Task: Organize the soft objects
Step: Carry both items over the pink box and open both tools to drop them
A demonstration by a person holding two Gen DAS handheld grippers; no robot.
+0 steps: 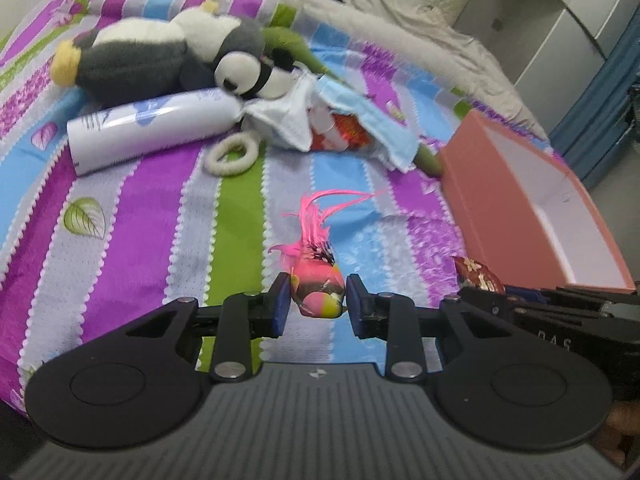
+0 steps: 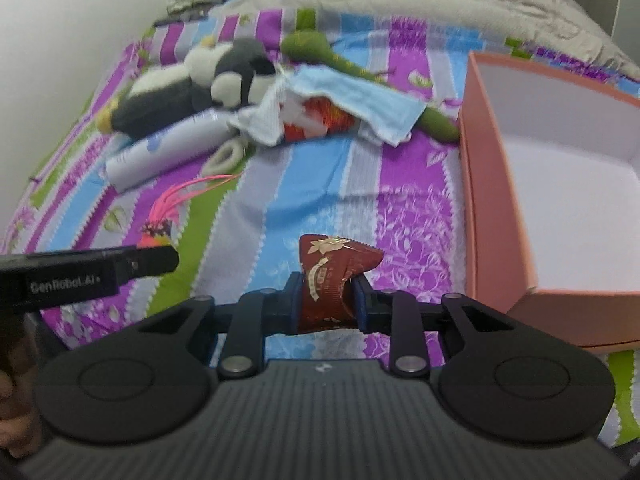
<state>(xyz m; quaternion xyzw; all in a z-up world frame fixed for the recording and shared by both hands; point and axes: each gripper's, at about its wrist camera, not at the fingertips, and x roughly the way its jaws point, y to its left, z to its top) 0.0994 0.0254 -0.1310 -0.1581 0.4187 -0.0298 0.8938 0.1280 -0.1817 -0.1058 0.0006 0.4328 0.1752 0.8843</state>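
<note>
My left gripper [image 1: 316,304] is shut on a pink feathered toy bird [image 1: 318,280] and holds it above the striped bedspread. My right gripper [image 2: 326,304] is shut on a dark red foil packet [image 2: 330,280], just left of an open pink box [image 2: 560,184] with a white inside. The box also shows in the left wrist view [image 1: 532,208], and so does the red packet [image 1: 478,274] at the right. The bird [image 2: 160,232] and the left gripper show at the left of the right wrist view.
At the back of the bed lie a grey and white plush penguin [image 1: 152,56], a small panda plush [image 1: 248,74], a white roll [image 1: 152,128], a white ring [image 1: 232,156], blue and white cloths [image 1: 360,116] and a green plush [image 2: 360,68]. White cupboards [image 1: 560,20] stand at right.
</note>
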